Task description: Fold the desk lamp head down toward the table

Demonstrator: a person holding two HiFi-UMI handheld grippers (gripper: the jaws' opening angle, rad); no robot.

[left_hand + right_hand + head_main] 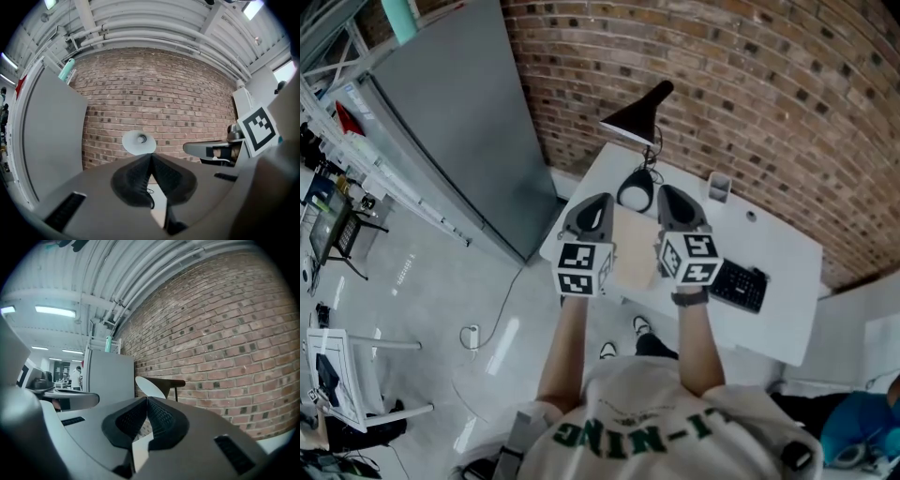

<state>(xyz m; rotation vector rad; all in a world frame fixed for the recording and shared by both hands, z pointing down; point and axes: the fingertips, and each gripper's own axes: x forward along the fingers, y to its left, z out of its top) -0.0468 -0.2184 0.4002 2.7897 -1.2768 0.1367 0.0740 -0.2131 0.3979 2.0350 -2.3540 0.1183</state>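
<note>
The desk lamp (635, 120) stands on the white tabletop (778, 309) at twelve o'clock from both tools, with its black cone head (649, 101) raised above a round base (636, 192). It looks light and rigid, with a smooth shade and probably a stiff joint, so grip near the head's narrow neck and steady the base. The left tool (602, 201) and right tool (668, 193) are both clenched on nothing.

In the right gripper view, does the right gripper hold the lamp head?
No, the right gripper has its jaws together on nothing, and the lamp head stands apart, beyond them.
</note>
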